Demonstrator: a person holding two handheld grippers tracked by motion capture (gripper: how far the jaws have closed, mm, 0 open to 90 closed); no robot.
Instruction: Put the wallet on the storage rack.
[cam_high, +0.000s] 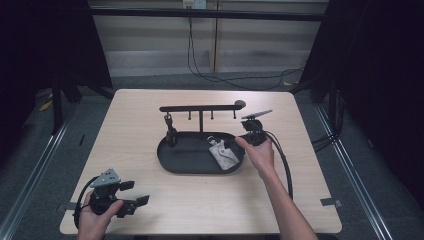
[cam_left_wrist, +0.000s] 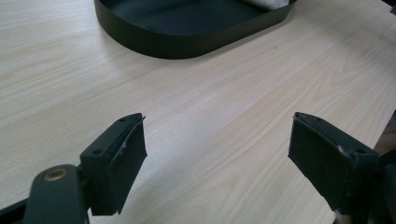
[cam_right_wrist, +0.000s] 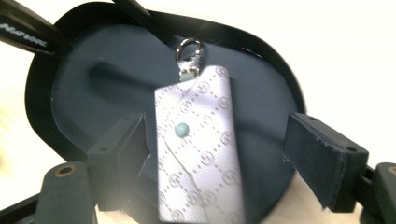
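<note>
The right gripper (cam_right_wrist: 217, 154) is over the right end of the black oval tray (cam_high: 172, 162), and its jaws stand wide apart with nothing clamped between them. Between these two jaws, but lower, lies the key pouch (cam_right_wrist: 198, 144), flat on the tray floor; in the right gripper view it sits closer to the left jaw than to the right one, and whether it touches that jaw I cannot tell. The long axis of the pouch runs away from the gripper, almost along the direction the jaws point, so the jaws stand on both long sides of it and I judge that a closing would press it across its narrow width. The far end of the pouch carries a small metal ring (cam_right_wrist: 187, 46) on a short green tab. The pouch is pale lilac-grey fabric with a printed pattern of dotted diamonds and small round logos, and it has a flap held by one green snap button (cam_right_wrist: 180, 129). It looks soft and thin, so probably it will fold a little when squeezed. The right hand (cam_high: 257, 152) is clearly the nearer one. The left gripper (cam_high: 132, 195) rests well apart at the near corner of the wooden table (cam_high: 145, 107), its jaws also open and empty, pointing toward the tray.
</note>
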